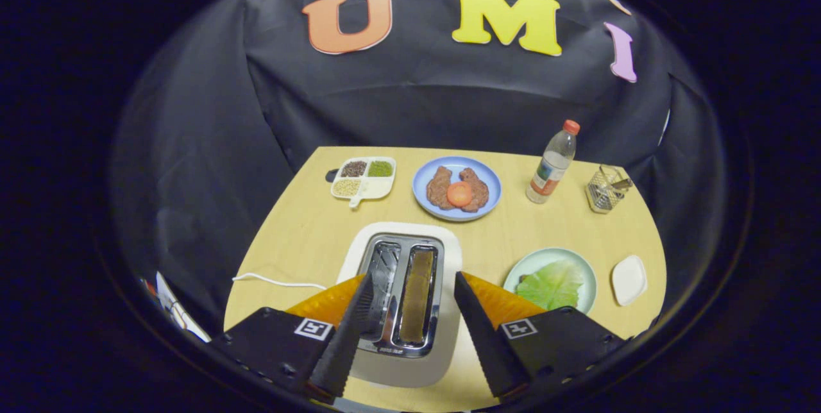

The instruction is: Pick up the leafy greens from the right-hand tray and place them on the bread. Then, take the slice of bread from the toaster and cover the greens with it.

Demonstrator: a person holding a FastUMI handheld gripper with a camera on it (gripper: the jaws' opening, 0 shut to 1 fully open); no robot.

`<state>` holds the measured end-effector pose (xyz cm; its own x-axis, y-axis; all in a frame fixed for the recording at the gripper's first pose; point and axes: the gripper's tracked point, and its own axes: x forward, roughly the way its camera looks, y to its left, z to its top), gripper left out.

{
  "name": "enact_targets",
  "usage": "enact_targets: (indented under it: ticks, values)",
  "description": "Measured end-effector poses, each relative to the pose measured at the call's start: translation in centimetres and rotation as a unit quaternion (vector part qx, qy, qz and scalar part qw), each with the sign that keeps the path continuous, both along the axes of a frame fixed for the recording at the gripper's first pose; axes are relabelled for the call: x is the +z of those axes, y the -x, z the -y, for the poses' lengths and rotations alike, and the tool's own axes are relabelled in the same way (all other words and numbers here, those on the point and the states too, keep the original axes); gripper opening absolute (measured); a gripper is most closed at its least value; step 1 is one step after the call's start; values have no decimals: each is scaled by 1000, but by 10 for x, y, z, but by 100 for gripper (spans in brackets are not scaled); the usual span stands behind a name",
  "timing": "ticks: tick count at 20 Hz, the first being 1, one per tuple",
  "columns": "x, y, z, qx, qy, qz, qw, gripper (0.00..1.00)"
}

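Note:
My gripper (410, 285) hangs open above the white toaster (449, 336), its fingers spread to either side of the two slots. A brown slice of bread (417, 294) stands in the right slot; the left slot looks empty. Leafy greens (553, 285) lie on a pale green plate (580, 265), just right of the right finger. Beyond the toaster sits a blue plate (424, 177) holding brown bread-like pieces (440, 187) with a red tomato slice (459, 193) on top. Nothing is held between the fingers.
A white divided dish (378, 188) of seeds stands at the far left of the wooden table (301, 233). A water bottle (551, 166) and a wire holder (605, 188) stand far right. A small white dish (628, 279) lies beside the green plate. The toaster's white cord (276, 281) trails left.

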<state>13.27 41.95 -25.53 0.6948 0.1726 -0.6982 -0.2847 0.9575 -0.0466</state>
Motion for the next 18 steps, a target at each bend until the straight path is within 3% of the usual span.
enact_targets:
  ticks: [2, 5, 8, 10, 13, 18]
  values:
    - [-4, -2, 2, -23, 8, -7, 1000, 69]
    - [-8, -7, 5, -37, 21, -11, 999, 32]
    - [-10, -7, 4, -35, 29, -18, 999, 28]
    - [-10, -8, 5, -32, 34, -20, 999, 16]
    - [4, -2, 3, -18, 37, -13, 999, 10]
    - [53, 11, 3, 0, -1, 9, 1000, 10]
